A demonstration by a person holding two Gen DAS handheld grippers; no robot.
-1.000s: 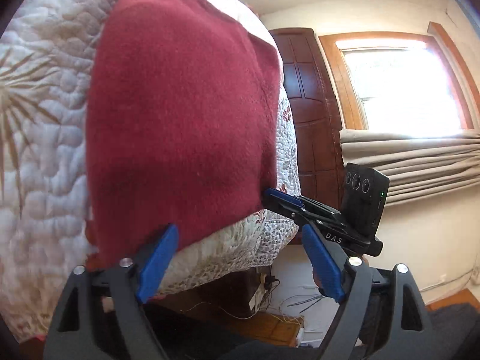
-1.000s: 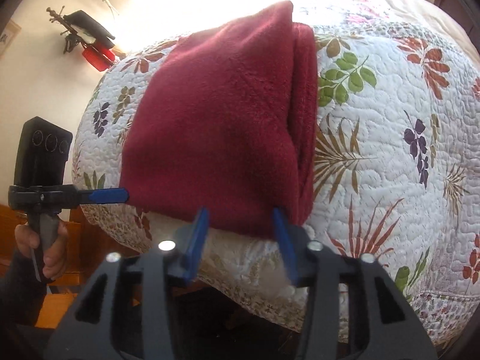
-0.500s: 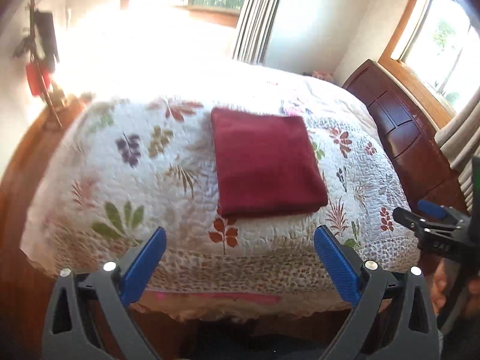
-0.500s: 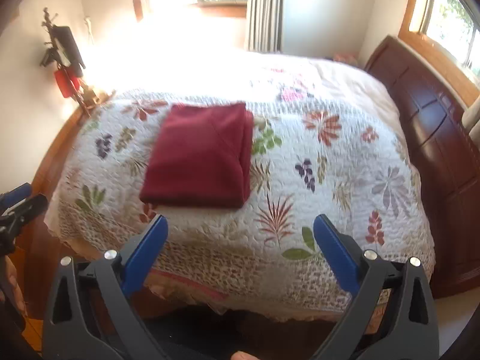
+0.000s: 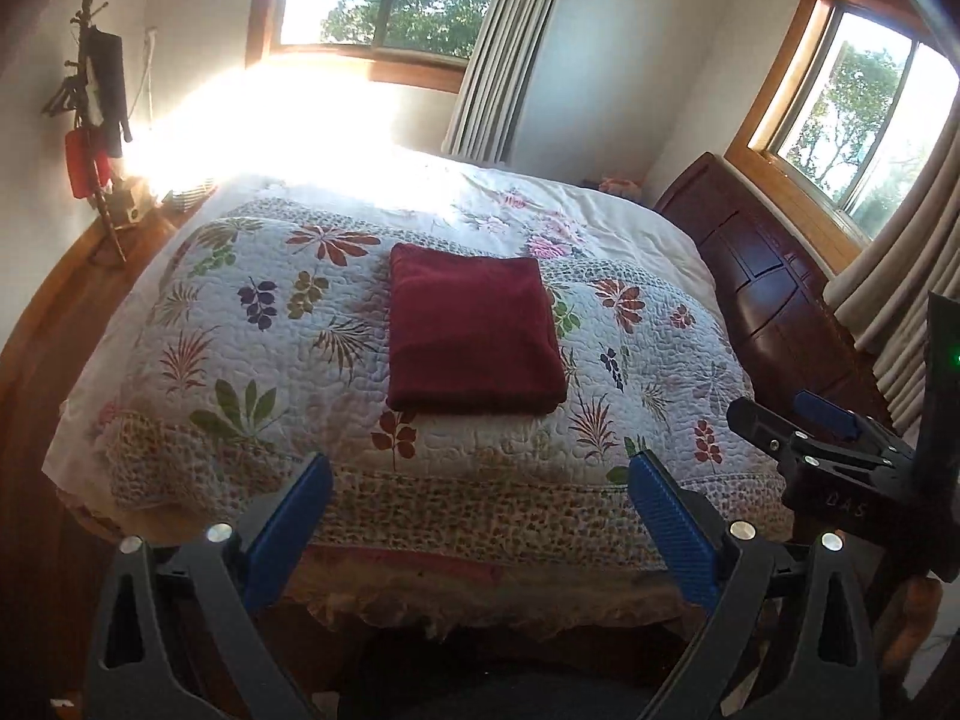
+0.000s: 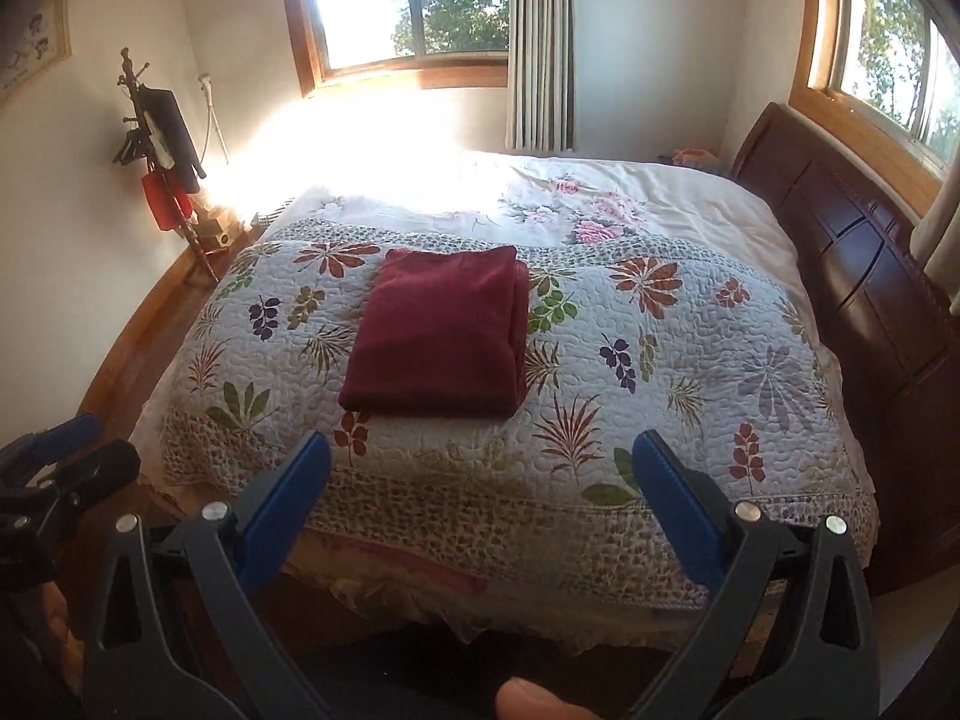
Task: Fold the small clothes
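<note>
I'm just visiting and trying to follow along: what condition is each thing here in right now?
Red cloth: folded into a neat rectangle, lying flat on the quilt, nothing touching it.
Left gripper: open, empty, held back from the bed.
Right gripper: open, empty, held back from the bed.
Quilt: spread over the bed.
Curtain: drawn together at the window's side.

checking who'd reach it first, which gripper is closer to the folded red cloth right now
Cannot tell: both look about equally far. The left gripper and right gripper are both open, pulled back off the quilt's near edge, short of the folded red cloth.
</note>
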